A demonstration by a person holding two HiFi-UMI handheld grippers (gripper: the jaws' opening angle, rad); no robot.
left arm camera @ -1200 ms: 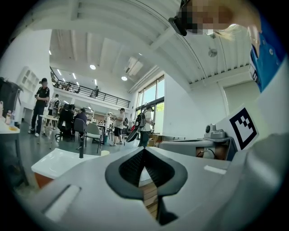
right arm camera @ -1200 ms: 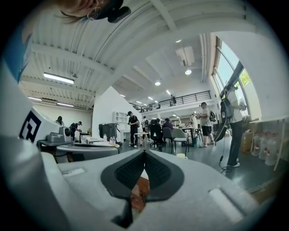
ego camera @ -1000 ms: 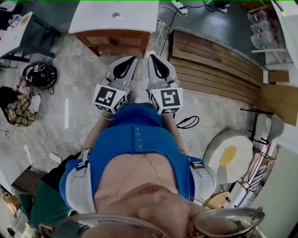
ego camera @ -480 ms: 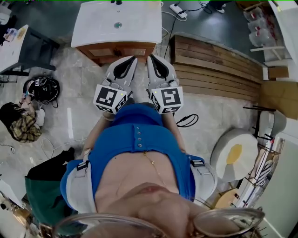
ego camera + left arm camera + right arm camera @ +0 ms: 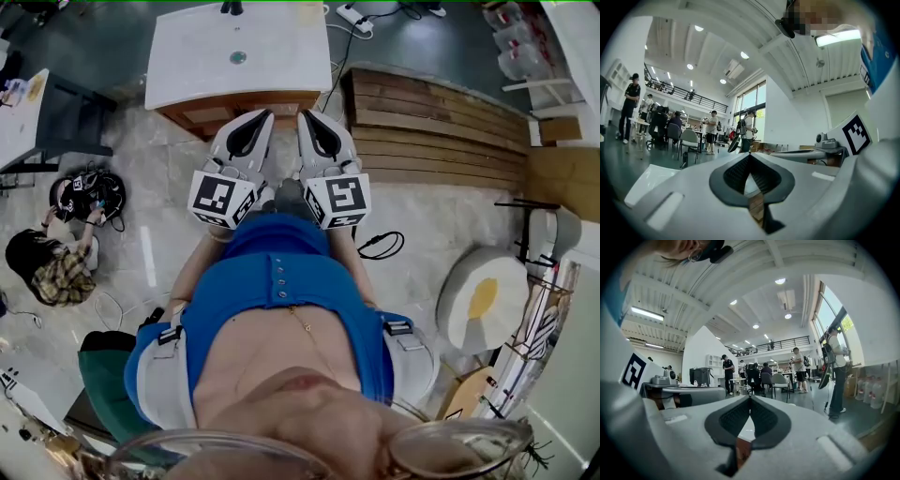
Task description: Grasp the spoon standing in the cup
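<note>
A small round greenish thing [image 5: 238, 57], perhaps the cup seen from above, sits on a white-topped wooden table [image 5: 202, 56] ahead of me. No spoon can be made out. I hold both grippers side by side close to my body, pointing level at the table and well short of it. In the head view my left gripper [image 5: 266, 114] and right gripper [image 5: 304, 114] are empty. In the left gripper view the left gripper [image 5: 749, 155] has its tips touching, shut on nothing. In the right gripper view the right gripper [image 5: 750, 397] is likewise shut and empty.
Wooden planks [image 5: 441, 131] lie on the floor right of the table, with a power strip [image 5: 357, 15] behind. A black cable [image 5: 380, 246] lies near my right. Bags [image 5: 84, 194] and a dark table [image 5: 56, 112] are at the left, a round white cushion [image 5: 483, 300] at the right.
The white table has slid down the head view, nearer to me, and more of its top shows. Both grippers keep their place before my body, still shut.
</note>
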